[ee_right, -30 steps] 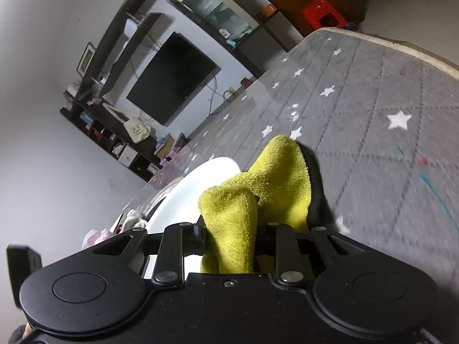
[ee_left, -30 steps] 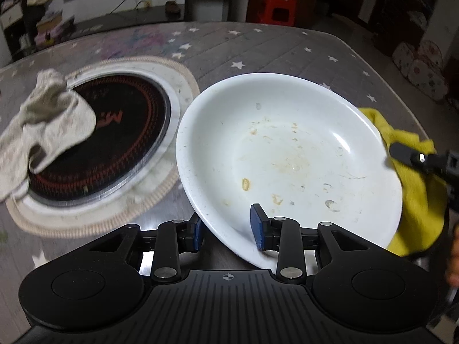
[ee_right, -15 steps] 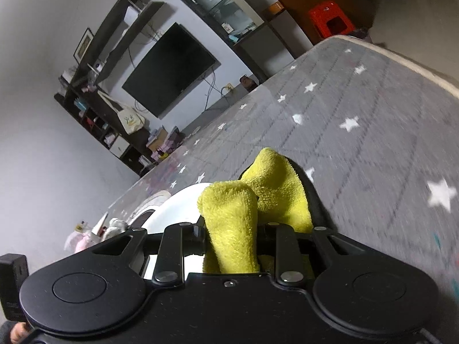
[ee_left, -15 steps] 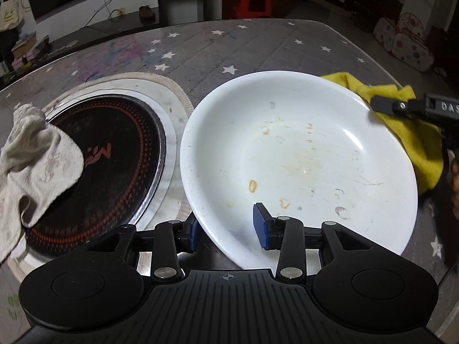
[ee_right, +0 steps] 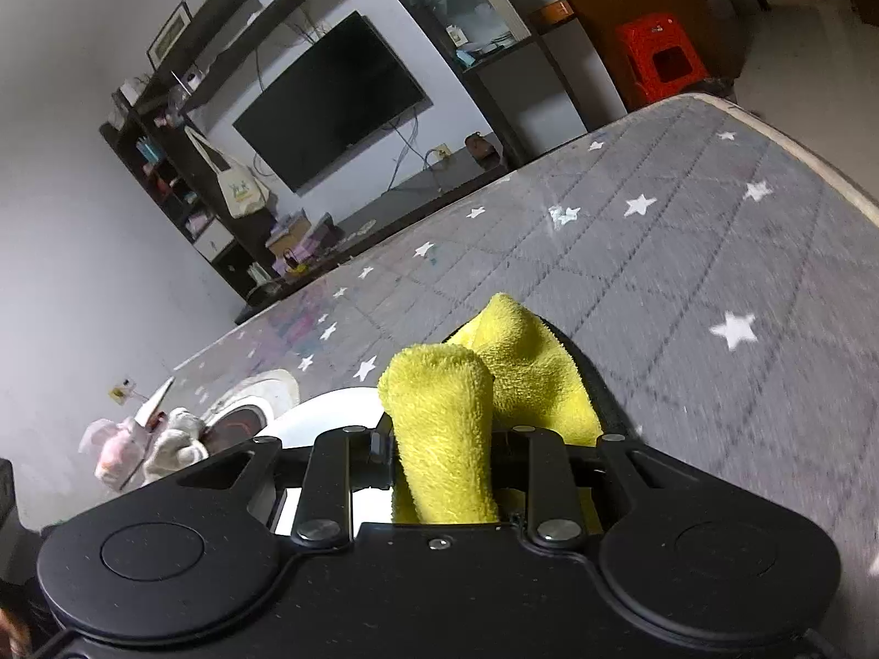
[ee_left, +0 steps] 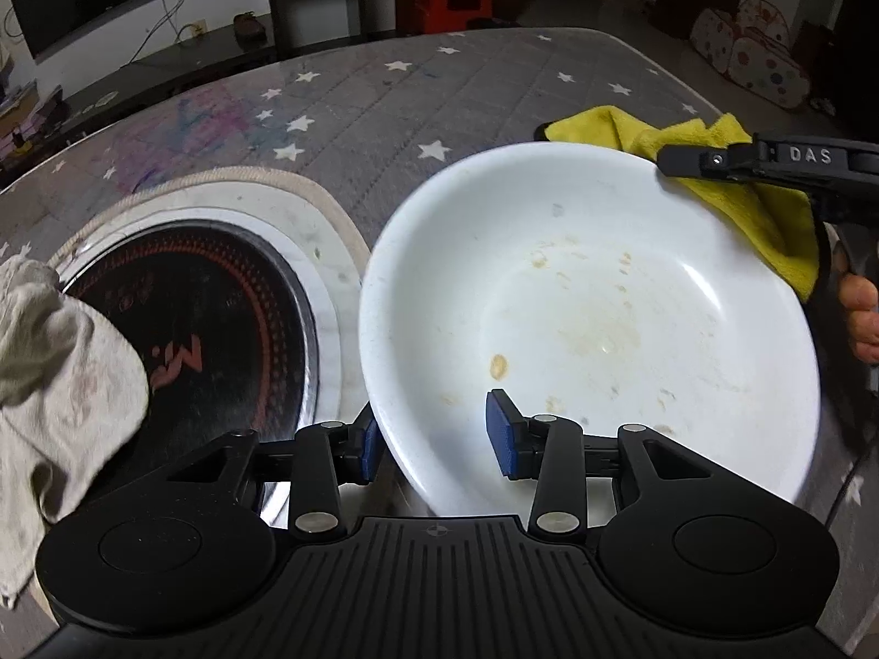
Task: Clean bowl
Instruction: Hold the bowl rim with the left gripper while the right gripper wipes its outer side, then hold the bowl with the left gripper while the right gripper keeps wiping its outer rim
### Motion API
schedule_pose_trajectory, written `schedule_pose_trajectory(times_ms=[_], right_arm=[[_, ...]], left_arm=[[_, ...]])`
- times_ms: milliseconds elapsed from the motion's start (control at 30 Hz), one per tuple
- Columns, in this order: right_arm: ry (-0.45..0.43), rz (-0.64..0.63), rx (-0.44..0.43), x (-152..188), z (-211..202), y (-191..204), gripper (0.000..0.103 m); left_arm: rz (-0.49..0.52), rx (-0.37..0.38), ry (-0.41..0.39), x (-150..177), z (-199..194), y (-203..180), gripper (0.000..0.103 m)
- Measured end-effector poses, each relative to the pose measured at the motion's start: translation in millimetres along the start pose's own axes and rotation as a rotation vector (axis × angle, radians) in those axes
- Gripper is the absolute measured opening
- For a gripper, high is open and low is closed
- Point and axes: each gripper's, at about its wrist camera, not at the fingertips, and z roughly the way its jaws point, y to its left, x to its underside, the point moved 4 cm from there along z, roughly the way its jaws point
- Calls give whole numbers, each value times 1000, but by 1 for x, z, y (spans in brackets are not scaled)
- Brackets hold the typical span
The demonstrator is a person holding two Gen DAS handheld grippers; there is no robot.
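Observation:
A white bowl [ee_left: 593, 318] with brown food stains sits tilted in the left wrist view. My left gripper [ee_left: 434, 445] is shut on its near rim, one blue pad inside and one outside. My right gripper [ee_right: 445, 456] is shut on a yellow cloth [ee_right: 439, 434]. In the left wrist view the right gripper [ee_left: 730, 159] holds the yellow cloth [ee_left: 769, 219] over the bowl's far right rim. A sliver of the bowl [ee_right: 329, 412] shows in the right wrist view.
A round black induction cooktop [ee_left: 209, 324] lies left of the bowl, with a dirty white rag [ee_left: 60, 379] over its left side. The grey star-patterned table cover [ee_left: 384, 104] stretches behind. The table edge [ee_right: 813, 159] runs at the right.
The right gripper with the yellow cloth has moved from beside the bowl's right side up and over its far right rim. The left gripper keeps its hold on the bowl.

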Motion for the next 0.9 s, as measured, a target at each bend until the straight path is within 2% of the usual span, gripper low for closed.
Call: schedule_pose_trajectory(times_ms=[233,467,633,733,900], right_arm=[[-3,-54,36,9,-2,5,28],[-21,-70,67,21,-16,7,28],[-33,-51,72,36,-33,6,28],[-38,-44,75,36,-36,4,28],[-47,-25,69,49,-53,4,28]], left_arm=[[-116,-39,-5,10,-7,-4,42],[-260,-28,-8,28,-20,-14,42],[-287,-39,-18,35,-25,-22,40],[-292,-48,-24,37,-26,-23,34],[-302,3,-25,43,-31,-18,30]])
